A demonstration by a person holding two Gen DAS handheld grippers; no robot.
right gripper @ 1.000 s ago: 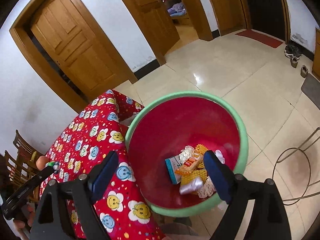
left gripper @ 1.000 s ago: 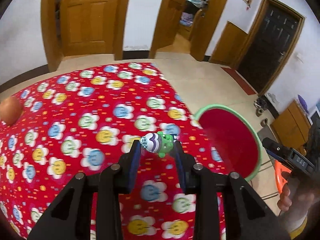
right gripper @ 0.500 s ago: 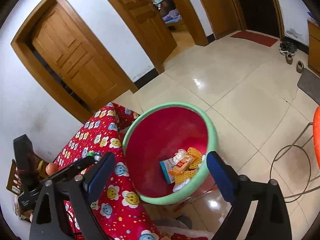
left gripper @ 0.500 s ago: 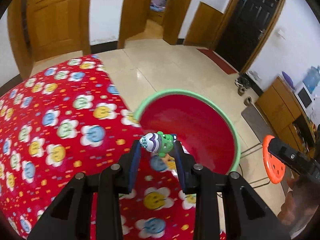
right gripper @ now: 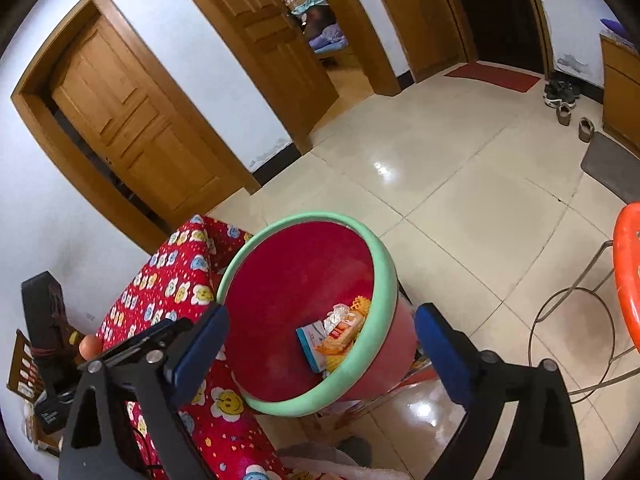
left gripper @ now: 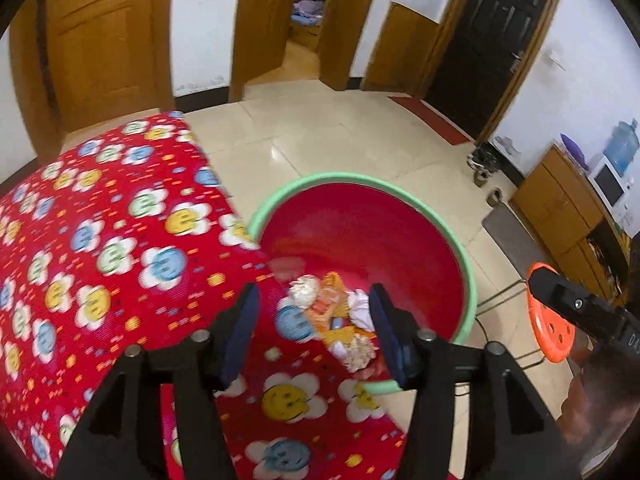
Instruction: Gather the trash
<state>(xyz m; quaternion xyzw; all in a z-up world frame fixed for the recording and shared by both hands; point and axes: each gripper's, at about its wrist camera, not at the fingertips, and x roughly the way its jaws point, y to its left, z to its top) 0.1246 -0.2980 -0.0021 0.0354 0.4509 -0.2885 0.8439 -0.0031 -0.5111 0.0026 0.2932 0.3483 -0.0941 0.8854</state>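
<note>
Left claw (left gripper: pixel 312 328) poised over the near edge of the tabletop (left gripper: pixel 100 248), jaws just opened to a moderate gap, nothing between the blue pads (left gripper: pixel 240 332). Pointing down toward the red bin with the green rim (left gripper: pixel 360 178), standing on the floor tight against the tabletop's edge. Trash heap (left gripper: pixel 340 320) at the bottom of the bin: crumpled white tissue, orange mesh, a wrapper, blurred in the left wrist view. Small green and purple toy-like piece nowhere to be picked out among the pile.

Right claw (right gripper: pixel 320 336) spread wide, jaws just eased further apart, empty, hanging above the bin's near rim (right gripper: pixel 384 280). Inside, seen from the right wrist: a blue and white packet (right gripper: pixel 310 340), an orange snack wrapper (right gripper: pixel 340 334), yellow mesh. Red flowered cloth covering the tabletop. Orange stool (right gripper: pixel 628 276) on a wire frame to the right, on the tiled floor (right gripper: pixel 460 168).
</note>
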